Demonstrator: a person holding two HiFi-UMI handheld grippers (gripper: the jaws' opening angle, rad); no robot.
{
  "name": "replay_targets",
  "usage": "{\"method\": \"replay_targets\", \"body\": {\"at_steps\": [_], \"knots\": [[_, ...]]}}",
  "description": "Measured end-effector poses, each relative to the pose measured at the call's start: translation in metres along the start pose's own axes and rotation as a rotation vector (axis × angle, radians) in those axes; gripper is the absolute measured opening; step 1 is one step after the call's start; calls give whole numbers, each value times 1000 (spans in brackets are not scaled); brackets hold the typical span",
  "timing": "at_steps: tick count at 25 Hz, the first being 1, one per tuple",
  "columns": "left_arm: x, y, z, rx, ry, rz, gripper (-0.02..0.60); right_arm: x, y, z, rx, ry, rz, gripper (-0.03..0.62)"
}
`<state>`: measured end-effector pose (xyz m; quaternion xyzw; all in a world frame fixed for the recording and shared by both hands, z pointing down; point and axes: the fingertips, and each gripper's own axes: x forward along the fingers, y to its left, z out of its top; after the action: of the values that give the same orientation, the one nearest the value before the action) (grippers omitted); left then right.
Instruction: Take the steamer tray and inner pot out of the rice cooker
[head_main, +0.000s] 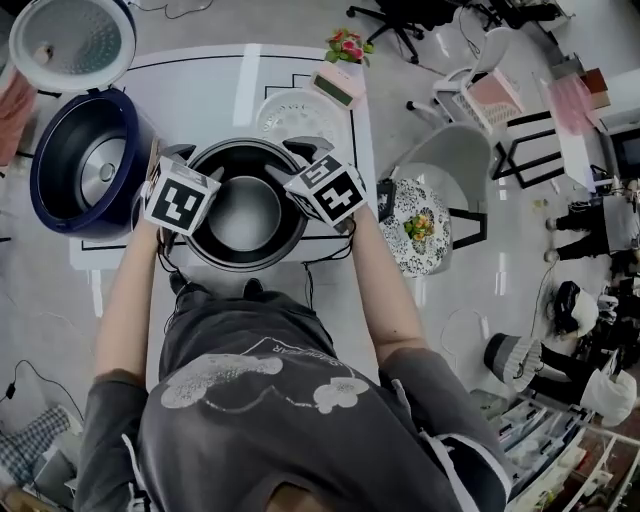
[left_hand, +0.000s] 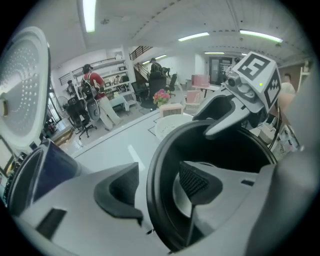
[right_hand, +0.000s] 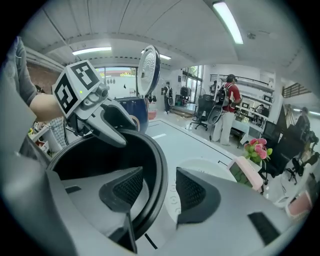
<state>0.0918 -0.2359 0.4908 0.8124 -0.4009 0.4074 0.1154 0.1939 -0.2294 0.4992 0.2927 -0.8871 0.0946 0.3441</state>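
Observation:
The black inner pot (head_main: 245, 215) stands on the white table (head_main: 210, 90), out of the cooker. My left gripper (head_main: 195, 165) straddles its left rim, one jaw outside and one inside. In the left gripper view the gripper (left_hand: 157, 190) stands open, with a gap between each pad and the pot's rim (left_hand: 152, 170). My right gripper (head_main: 295, 160) straddles the right rim the same way. The right gripper view shows that gripper (right_hand: 160, 190) open round the rim (right_hand: 161, 175). The white steamer tray (head_main: 300, 115) lies on the table just behind the pot.
The dark blue rice cooker (head_main: 85, 160) stands at the table's left with its lid (head_main: 70, 40) raised. A pink device with flowers (head_main: 340, 80) sits at the far edge. A patterned stool (head_main: 420, 225) and chairs stand to the right. People stand far back (right_hand: 227, 107).

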Motion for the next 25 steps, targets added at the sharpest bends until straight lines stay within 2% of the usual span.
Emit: {"method": "replay_targets", "body": {"at_steps": [3,6,11,15,17,19,22,25], "knots": [[-3,-1,-4,-29,-31,40,319,-12,-2,3,-11,-52,-43,241],[-14,-4,1,-39,-72,69,342,-32,-7,16,-11,-126,-98,247],[-47,0,29,-33,-286,187,347,-82,-17,49,40,-358,-192,245],[-82,3,24,-69,-366,244,345,-111,-10,74,50,-511,-249,238],[-101,4,14,-91,-388,276,345,-120,-3,81,44,-554,-279,186],[-117,1,-2,-111,-398,299,345,-127,5,81,58,-578,-307,90],[-141,-6,-29,-145,-405,325,345,-138,21,82,104,-616,-324,53],[-173,-11,-51,-188,-428,368,345,-144,49,85,156,-621,-285,34]]}}
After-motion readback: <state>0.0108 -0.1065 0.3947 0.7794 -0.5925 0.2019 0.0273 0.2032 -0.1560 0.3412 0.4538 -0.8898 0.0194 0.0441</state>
